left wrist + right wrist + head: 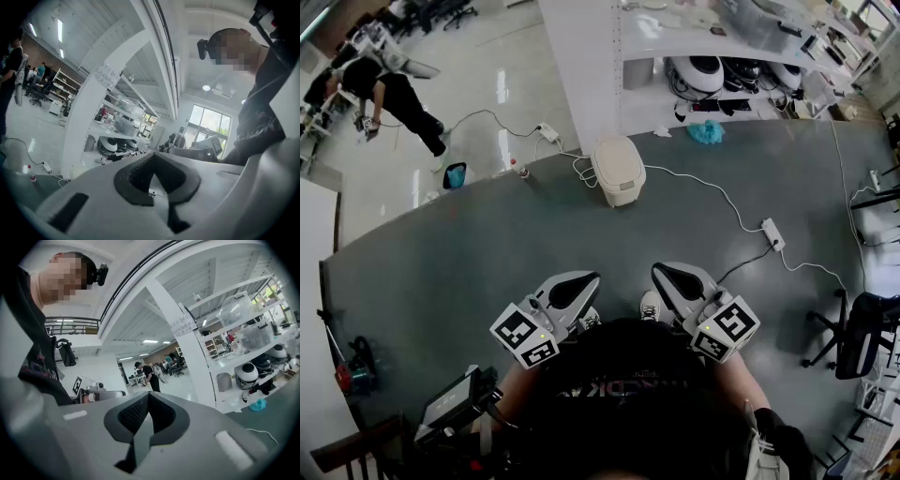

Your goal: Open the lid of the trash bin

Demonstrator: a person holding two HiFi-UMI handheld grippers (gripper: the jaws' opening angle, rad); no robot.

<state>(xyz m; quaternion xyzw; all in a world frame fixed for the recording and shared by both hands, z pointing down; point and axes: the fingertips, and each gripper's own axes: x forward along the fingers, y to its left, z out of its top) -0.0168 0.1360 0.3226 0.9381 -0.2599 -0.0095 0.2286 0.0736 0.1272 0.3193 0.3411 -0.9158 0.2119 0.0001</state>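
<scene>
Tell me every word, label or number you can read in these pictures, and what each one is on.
Nothing here can be read for certain.
Paper sheet on the white pillar: lines of print, too small to read.
Person's dark shirt: faint letters, too blurred to read.
Marker cubes: black-and-white square patterns, no letters.
Trash bin: no label shows.

White pillar [581, 66] as landmark; glossy pale floor [478, 84] to its left; white shelving [722, 42] to its right; grey matte floor [487, 281] in front of it; black office chair [862, 342] far right of it; bright windows [211, 126] beyond it; ceiling strip lights [60, 30] above.
</scene>
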